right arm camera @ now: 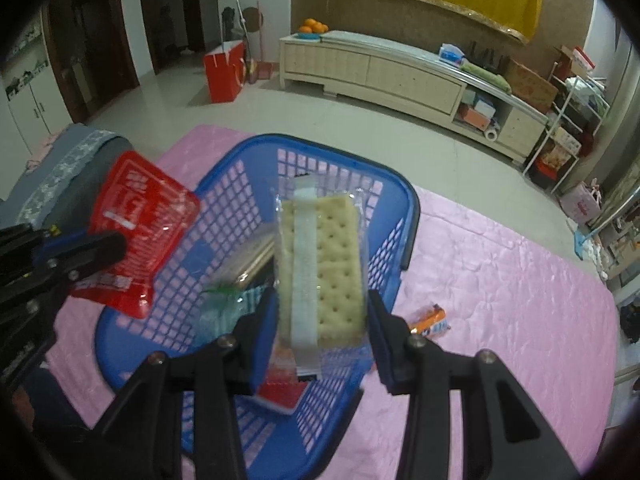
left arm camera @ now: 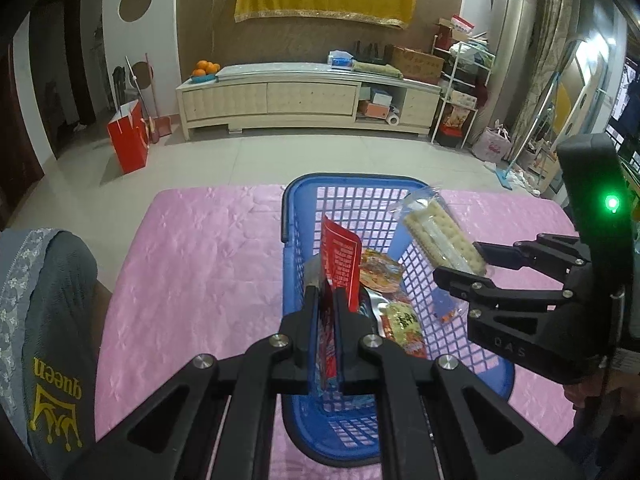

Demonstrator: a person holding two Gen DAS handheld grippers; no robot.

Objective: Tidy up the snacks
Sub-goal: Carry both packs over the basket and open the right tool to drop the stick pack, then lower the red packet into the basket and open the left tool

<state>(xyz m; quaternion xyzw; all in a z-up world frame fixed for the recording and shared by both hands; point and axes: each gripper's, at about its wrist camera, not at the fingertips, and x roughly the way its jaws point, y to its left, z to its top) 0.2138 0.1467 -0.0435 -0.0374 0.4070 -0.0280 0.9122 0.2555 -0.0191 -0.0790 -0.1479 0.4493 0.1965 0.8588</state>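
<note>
Inside, blue basket holds several snack packets, loosely piled.

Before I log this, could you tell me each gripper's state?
Left gripper: shut on red packet.
Right gripper: shut on cracker pack.

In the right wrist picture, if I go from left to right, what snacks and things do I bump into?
Left gripper → red packet it pinches → cracker pack in the right gripper, over the blue basket → small orange snack on the pink cloth.
</note>
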